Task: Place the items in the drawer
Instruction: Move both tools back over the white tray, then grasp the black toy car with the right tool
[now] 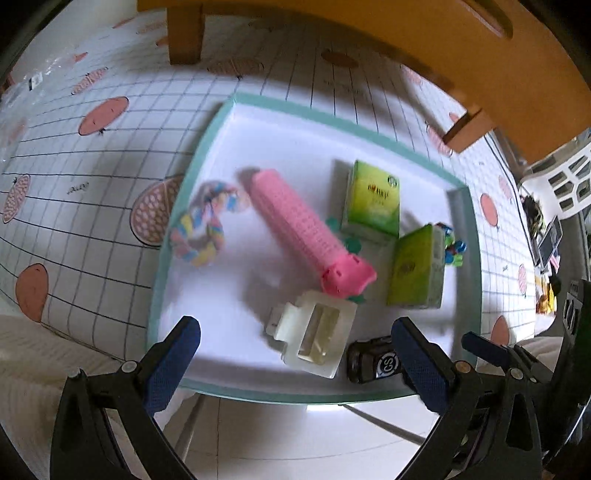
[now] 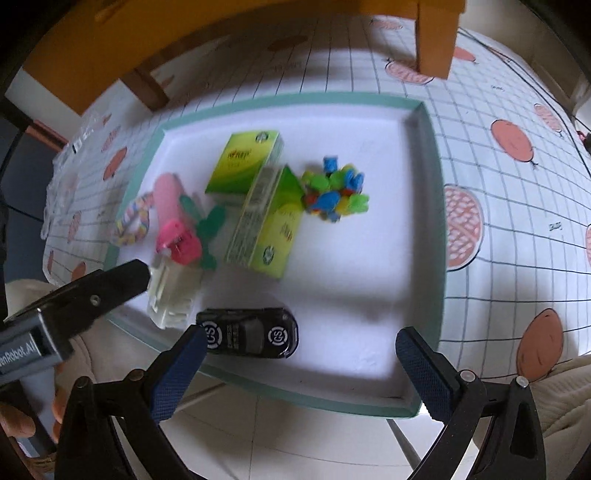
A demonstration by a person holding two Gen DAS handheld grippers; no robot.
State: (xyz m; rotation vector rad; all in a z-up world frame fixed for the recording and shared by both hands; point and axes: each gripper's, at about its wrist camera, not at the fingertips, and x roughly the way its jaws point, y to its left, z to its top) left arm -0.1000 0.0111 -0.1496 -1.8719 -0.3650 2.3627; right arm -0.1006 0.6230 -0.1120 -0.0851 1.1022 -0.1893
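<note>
Blue-padded fingers of the left gripper (image 1: 295,363) are standing wide apart and gripping nothing, framing the near rim of the shallow white drawer tray with a teal border (image 1: 192,162), which is lying ahead of both jaws on the grid-patterned tablecloth printed with pink fruit (image 1: 74,155). An orange wooden stool (image 1: 406,33) is standing beyond the tray. Inside the tray, the long pink perforated plastic pig toy (image 1: 295,225) is lying slantwise straight ahead of the left jaws, its snout pointing back toward them. Two green cardboard boxes are sitting to the right of it: the farther green box (image 1: 373,199) lying flat, the nearer green box (image 1: 417,267) beside it, ahead of the left gripper's right finger. Just ahead between the left jaws, a translucent white plastic clip (image 1: 314,338) is lying touching the pig's snout. A pastel braided rope ring (image 1: 201,225) is resting ahead of the left finger, near the pig's far end. The right gripper (image 2: 301,369) is also hanging open and empty, its left pad just beside the small black toy car with round white logos (image 2: 247,338) at the tray's near edge. A heap of small bright plastic pieces (image 2: 334,194) is lying farther ahead between the right jaws, touching the nearer box.
</note>
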